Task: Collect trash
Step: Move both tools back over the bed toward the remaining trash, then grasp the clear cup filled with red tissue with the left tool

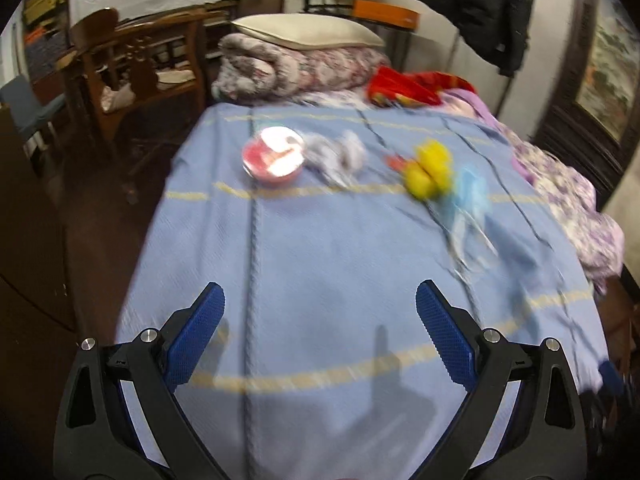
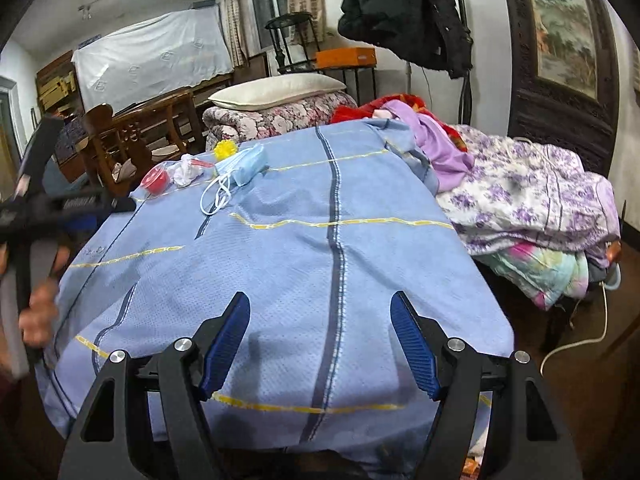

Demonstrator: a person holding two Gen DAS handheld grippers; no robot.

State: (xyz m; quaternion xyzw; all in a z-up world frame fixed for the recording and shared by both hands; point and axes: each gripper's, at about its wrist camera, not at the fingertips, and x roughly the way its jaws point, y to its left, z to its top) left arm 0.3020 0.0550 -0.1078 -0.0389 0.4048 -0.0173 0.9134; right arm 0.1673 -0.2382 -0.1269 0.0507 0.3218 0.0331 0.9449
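Small trash lies on a blue bedspread [image 1: 320, 248]. In the left wrist view, blurred, I see a red round tub [image 1: 272, 156], crumpled white wrapping [image 1: 336, 156], a yellow ball-like piece [image 1: 430, 168] and a light blue face mask [image 1: 468, 200]. My left gripper [image 1: 320, 292] hovers open and empty over the near bedspread, well short of them. The right wrist view shows the same tub [image 2: 156, 180], wrapping [image 2: 186, 172], yellow piece [image 2: 225, 148] and mask [image 2: 244, 168] at the far left corner. My right gripper [image 2: 320, 300] is open and empty.
A rolled floral quilt [image 1: 288, 68] and pillow [image 1: 308, 30] lie at the bed's head. Purple floral bedding [image 2: 528, 196] is piled on the right. Wooden chairs [image 1: 132, 64] stand left of the bed. A hand [image 2: 38, 316] holds the other gripper's black frame [image 2: 24, 216] at left.
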